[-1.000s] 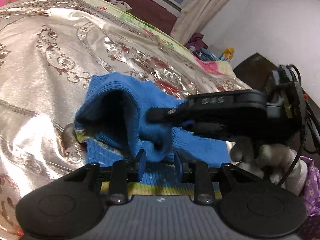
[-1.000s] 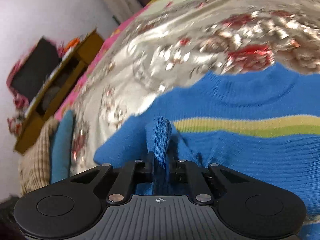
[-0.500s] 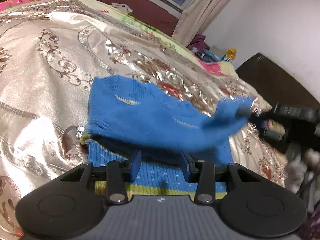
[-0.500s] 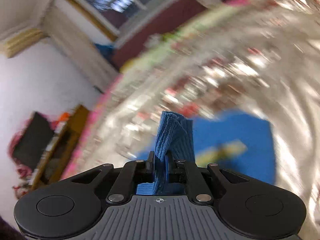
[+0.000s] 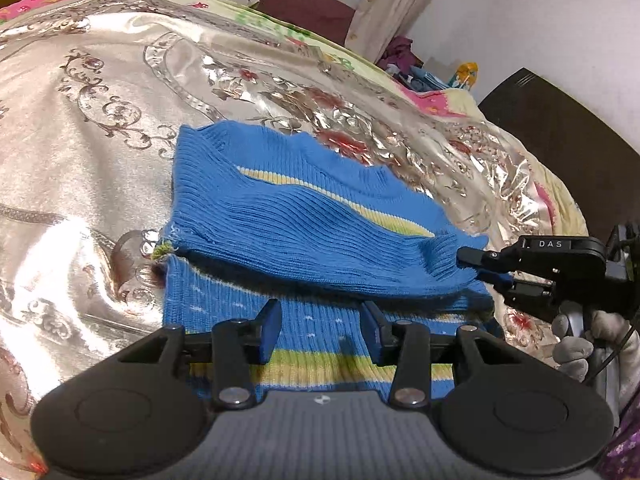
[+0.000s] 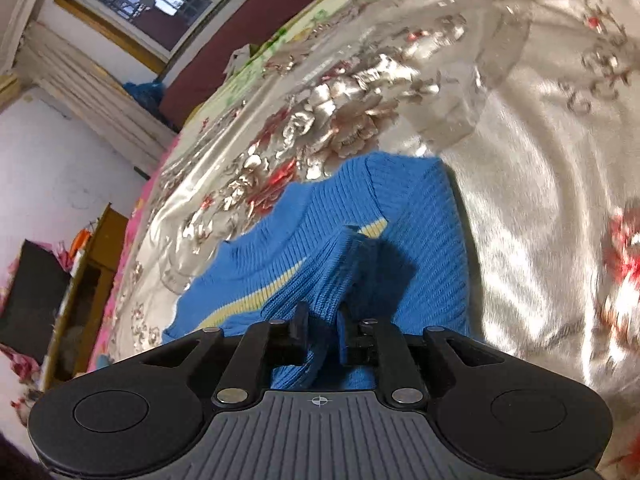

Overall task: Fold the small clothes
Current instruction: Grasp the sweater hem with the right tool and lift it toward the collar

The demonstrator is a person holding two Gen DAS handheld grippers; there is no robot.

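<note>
lying across a shiny floral bedspread (image 5: 80,168), a small blue knit sweater (image 5: 288,216) with yellow stripes sat at the centre of the bed, one sleeve (image 5: 400,264) drawn across its body toward 3 o'clock. the right gripper (image 6: 323,330) had its fingers opening, a ridge of the blue knit between them, the pads no longer clearly pressing it. the left gripper (image 5: 322,330) hovered at 6 o'clock over the striped hem, fingers apart and holding nothing. a gloved hand (image 5: 576,348) gripped the right tool's handle at 4 o'clock.
</note>
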